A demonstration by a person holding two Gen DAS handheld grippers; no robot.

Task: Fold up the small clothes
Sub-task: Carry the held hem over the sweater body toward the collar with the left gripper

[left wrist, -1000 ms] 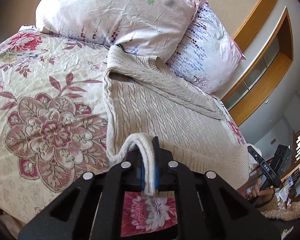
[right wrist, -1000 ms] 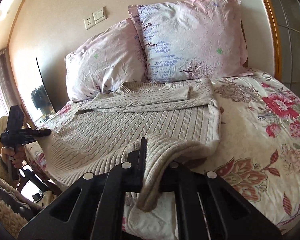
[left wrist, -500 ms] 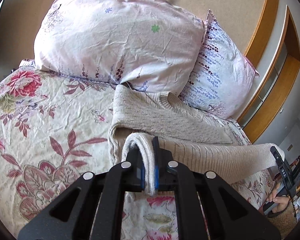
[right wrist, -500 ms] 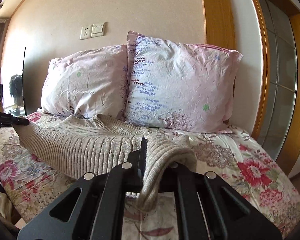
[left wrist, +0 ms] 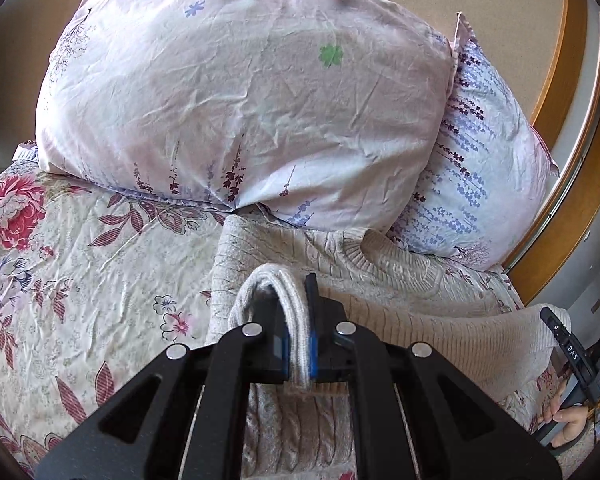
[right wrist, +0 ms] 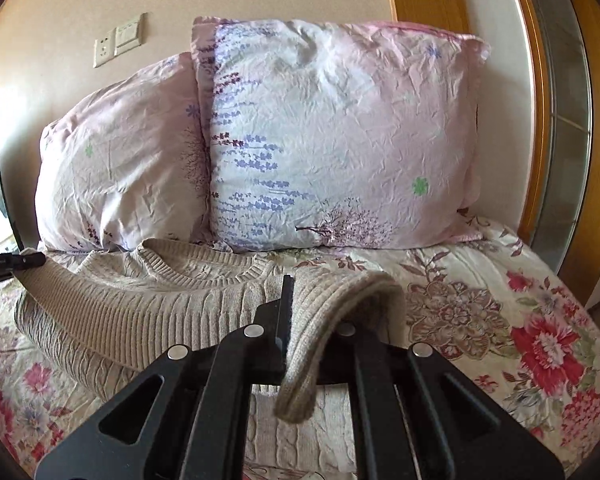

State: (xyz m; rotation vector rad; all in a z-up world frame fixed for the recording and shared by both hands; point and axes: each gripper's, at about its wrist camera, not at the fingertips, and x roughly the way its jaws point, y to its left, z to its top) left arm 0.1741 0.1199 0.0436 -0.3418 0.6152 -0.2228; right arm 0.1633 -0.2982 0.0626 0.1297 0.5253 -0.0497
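Observation:
A beige cable-knit sweater (left wrist: 380, 276) lies on the floral bed, its collar (right wrist: 204, 264) near the pillows. My left gripper (left wrist: 298, 344) is shut on one corner of the sweater's ribbed hem. My right gripper (right wrist: 304, 344) is shut on the other hem corner (right wrist: 340, 296). The hem is stretched between the two grippers and folded up over the sweater's body, close to the collar. The other gripper shows at the edge of each view, the right one in the left wrist view (left wrist: 568, 344) and the left one in the right wrist view (right wrist: 12, 262).
Two pink floral pillows (right wrist: 340, 140) (left wrist: 240, 100) lean against the wall just behind the collar. The floral bedspread (left wrist: 80, 260) spreads to both sides. A wooden frame (right wrist: 540, 120) stands at the bed's right.
Both grippers have carried the hem up from the foot of the bed toward the pillows, folding the lower half of the sweater over the upper half.

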